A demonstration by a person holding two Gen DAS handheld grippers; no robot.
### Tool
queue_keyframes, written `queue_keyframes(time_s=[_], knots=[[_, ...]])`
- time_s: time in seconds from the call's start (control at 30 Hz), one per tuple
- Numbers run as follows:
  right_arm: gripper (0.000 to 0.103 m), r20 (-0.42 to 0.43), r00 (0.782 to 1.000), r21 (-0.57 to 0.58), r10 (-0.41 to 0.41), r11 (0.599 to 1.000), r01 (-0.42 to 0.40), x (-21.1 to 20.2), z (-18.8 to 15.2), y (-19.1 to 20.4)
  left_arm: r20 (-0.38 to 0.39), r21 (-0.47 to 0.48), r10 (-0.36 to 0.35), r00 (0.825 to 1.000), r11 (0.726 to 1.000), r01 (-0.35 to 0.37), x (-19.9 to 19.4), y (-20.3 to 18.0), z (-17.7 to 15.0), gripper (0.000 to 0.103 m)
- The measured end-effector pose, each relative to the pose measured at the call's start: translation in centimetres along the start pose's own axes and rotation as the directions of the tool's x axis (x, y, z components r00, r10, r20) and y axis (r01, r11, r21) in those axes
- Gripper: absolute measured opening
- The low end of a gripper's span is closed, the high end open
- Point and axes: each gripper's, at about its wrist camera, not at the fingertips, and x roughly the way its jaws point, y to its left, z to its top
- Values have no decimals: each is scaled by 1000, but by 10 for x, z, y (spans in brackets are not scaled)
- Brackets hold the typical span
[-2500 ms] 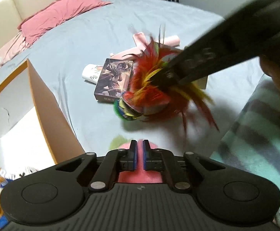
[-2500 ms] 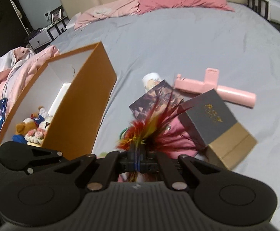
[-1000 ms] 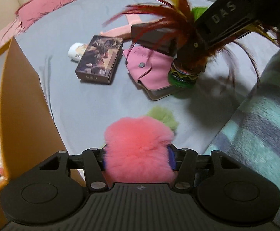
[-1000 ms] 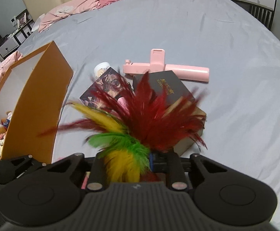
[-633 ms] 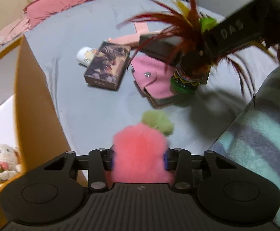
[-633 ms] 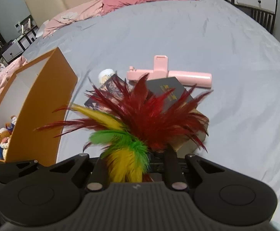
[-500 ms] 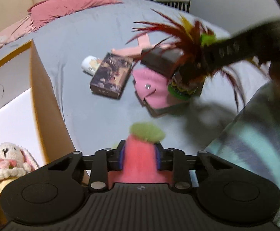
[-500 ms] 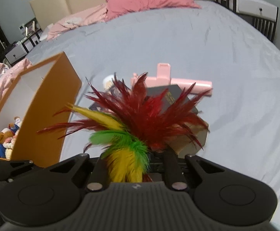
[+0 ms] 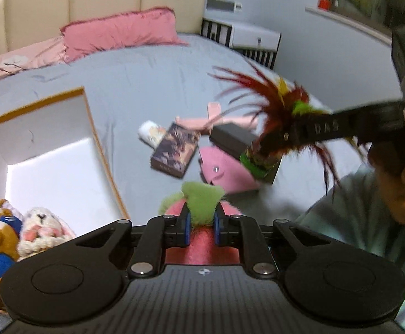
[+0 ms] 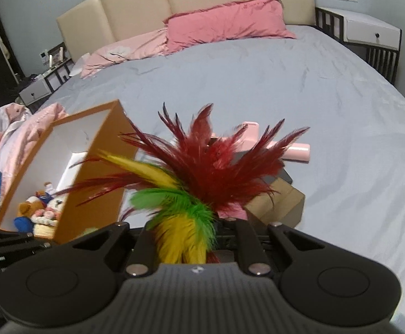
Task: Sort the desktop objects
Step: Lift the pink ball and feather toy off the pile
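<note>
Two objects are in hand at this moment, both lifted clear of the grey bed sheet [image 10: 300,89]. First is a pink plush toy [image 9: 202,246] with a green tuft, pinched between the blue pads [image 9: 185,226] of the left gripper [image 9: 201,224], whose jaws are drawn narrow around the toy's upper part. Being soft and very light, it should compress under the pads without harm, and a hold across the body just below the tuft looks more secure than one on the loose fur. Second is a feather shuttlecock [image 10: 197,183] with red, yellow and green plumes, gripped low down by the right gripper [image 9: 283,136]; in the right wrist view the fingertips are hidden by the feathers, but the left wrist view shows the black finger closed on the neck just above the banded green base. Its feathers are judged fragile and easily bent, so the stiffer base is the proper place to hold it. Just left of both grippers stands an orange box [image 9: 102,150] with a white interior, already holding several stuffed animals [image 9: 43,228]; it appears the likely destination. Farther out on the sheet lie a picture-covered card box [image 9: 174,150], a small white cup [image 9: 149,133] on its side, a pink snap pouch [image 9: 224,171], a dark box [image 9: 230,139] and a pink T-shaped device [image 10: 297,150]. Beyond these are a pink pillow [image 10: 224,22] and the cream headboard [image 10: 174,8].
</note>
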Motion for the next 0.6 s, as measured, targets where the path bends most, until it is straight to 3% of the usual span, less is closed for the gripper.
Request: queue_keyframes(time_s=[0.2, 0.33, 0.6], knots=[[13, 52, 995, -26, 80, 997, -79, -20, 12, 25, 113, -78, 9, 994, 997, 0, -47, 21, 17, 16], [13, 68, 983, -48, 170, 985, -167, -26, 23, 48, 178, -124, 57, 982, 992, -35, -77, 43, 31, 16], [13, 44, 945, -122, 323, 941, -316, -11, 37, 102, 162, -208, 176, 971, 968, -141, -84, 91, 42, 16]])
